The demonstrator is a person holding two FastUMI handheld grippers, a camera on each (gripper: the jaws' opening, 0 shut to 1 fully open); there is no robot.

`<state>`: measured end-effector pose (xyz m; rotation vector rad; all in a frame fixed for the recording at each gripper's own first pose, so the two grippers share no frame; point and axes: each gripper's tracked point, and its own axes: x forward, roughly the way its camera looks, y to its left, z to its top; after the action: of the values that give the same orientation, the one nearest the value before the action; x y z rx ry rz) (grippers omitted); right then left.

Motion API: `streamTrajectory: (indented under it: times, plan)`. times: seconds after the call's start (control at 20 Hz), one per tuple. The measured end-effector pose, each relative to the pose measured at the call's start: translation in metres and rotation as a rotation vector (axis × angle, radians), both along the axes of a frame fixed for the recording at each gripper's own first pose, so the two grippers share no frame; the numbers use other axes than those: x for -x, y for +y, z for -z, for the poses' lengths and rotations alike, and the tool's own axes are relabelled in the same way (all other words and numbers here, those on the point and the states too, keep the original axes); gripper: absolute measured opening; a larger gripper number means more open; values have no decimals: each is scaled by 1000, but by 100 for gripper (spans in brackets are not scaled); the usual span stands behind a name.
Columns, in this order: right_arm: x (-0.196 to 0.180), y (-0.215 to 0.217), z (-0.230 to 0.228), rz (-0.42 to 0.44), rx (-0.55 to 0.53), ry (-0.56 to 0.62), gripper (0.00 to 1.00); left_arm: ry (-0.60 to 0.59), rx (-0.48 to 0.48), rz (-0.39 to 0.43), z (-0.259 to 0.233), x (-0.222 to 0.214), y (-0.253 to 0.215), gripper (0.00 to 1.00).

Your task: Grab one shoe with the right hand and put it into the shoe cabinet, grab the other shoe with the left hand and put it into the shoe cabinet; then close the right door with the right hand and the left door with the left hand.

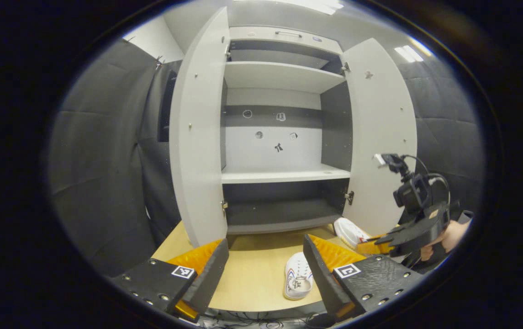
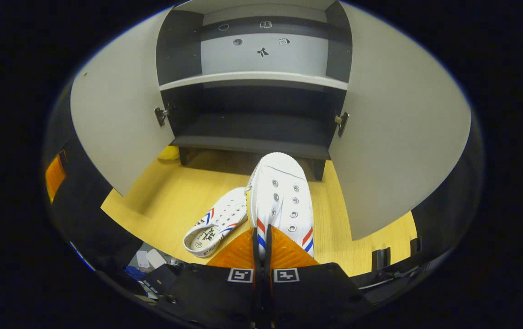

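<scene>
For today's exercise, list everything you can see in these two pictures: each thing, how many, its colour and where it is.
Shoe cabinet: one, grey, at the back of the table, empty shelves.
Cabinet doors: two, grey, both open.
Held shoe: one, white with red and blue stripes, toe towards the cabinet, clamped at the heel.
Other shoe: one, white, lying on the table beside it.
Table: one, light wood.
Right gripper: shut on the held shoe.
Left gripper: open, above the table.
</scene>
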<state>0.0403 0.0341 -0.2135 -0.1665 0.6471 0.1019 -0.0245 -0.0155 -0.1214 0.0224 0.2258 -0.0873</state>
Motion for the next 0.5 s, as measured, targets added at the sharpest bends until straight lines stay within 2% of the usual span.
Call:
streamTrajectory:
  times: [0.15, 0.3, 0.5]
  plan:
    - [-13, 14, -41, -11, -77, -66, 2, 28, -11, 10, 9, -11, -5, 94]
    - [-31, 17, -88, -30, -68, -170, 2, 39, 1, 41, 8, -22, -13, 94]
    - [-64, 20, -135, -25, -91, -299, 2, 24, -62, 38, -2, -46, -12, 94]
